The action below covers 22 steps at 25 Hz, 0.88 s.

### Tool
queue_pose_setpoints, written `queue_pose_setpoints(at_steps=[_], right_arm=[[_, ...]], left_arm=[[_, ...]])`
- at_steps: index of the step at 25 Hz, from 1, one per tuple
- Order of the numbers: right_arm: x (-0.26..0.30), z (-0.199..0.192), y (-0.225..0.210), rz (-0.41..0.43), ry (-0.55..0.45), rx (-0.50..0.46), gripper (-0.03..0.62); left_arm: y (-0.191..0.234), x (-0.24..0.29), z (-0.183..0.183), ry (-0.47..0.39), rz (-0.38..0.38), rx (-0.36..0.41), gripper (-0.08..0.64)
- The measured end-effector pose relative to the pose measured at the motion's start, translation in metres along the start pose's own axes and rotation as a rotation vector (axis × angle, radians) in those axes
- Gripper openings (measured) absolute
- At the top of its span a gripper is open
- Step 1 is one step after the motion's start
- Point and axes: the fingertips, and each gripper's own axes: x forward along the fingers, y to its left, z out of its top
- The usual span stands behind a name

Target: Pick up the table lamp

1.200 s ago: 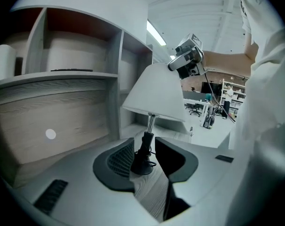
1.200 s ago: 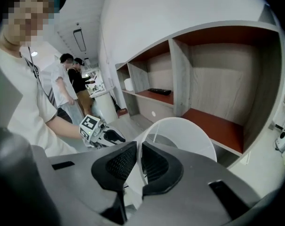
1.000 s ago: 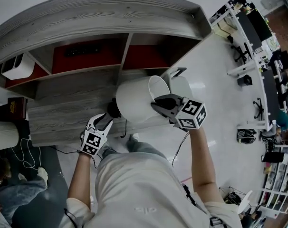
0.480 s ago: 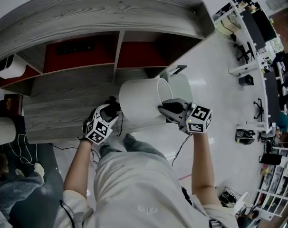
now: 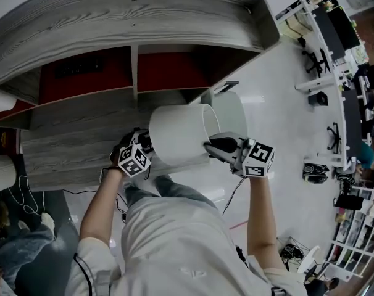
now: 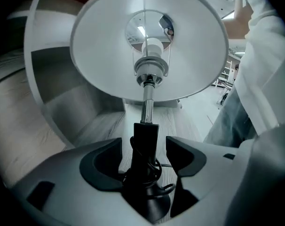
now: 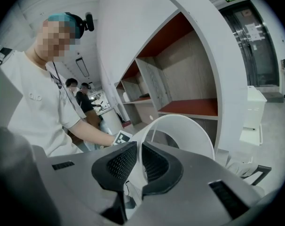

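The table lamp has a white drum shade (image 5: 178, 134) and lies tilted over the front edge of the grey wood desk (image 5: 76, 150). My right gripper (image 5: 213, 145) is shut on the shade's rim (image 7: 180, 121), with the thin wall pinched between its pads (image 7: 115, 163). My left gripper (image 5: 139, 142) is at the lamp's lower end. In the left gripper view I look up into the shade (image 6: 147, 41). The black stem (image 6: 145, 142), wound with cord, stands between the opening jaws of that gripper (image 6: 145, 150). Neither pad touches the stem.
The desk carries a curved hutch (image 5: 131, 17) with red-backed compartments (image 5: 168, 63). A white round piece of furniture (image 5: 233, 113) stands just behind the shade. White floor (image 5: 286, 110) spreads to the right, and a cable hangs below the desk edge.
My left gripper has travelled up and right, from below the desk edge to the lamp's stem, and its jaws have spread. The right gripper has kept its grip and shifted slightly.
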Motion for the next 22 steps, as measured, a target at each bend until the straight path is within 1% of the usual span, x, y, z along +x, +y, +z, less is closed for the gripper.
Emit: queue_pose_setpoints(at_steps=[3, 9, 12, 15, 17, 22], right_arm=[[-0.004, -0.006, -0.008, 0.001, -0.004, 0.007, 0.061], [-0.011, -0.011, -0.018, 0.002, -0.023, 0.030, 0.066], [-0.012, -0.012, -0.020, -0.003, -0.030, 0.036, 0.069], [-0.014, -0.015, -0.025, -0.021, -0.027, 0.038, 0.069], [-0.015, -0.017, -0.028, -0.028, -0.023, 0.040, 0.067], [-0.019, -0.021, -0.034, -0.051, -0.031, 0.067, 0.067]], left_arm=[[0.001, 0.016, 0.003, 0.005, -0.027, 0.006, 0.293], [0.011, 0.037, 0.017, 0.007, -0.019, 0.019, 0.290], [0.010, 0.045, 0.017, 0.029, -0.018, 0.068, 0.260], [0.007, 0.050, 0.018, 0.037, -0.018, 0.128, 0.202], [0.004, 0.052, 0.018, 0.038, -0.023, 0.157, 0.176], [-0.001, 0.055, 0.020, 0.040, -0.039, 0.208, 0.140]])
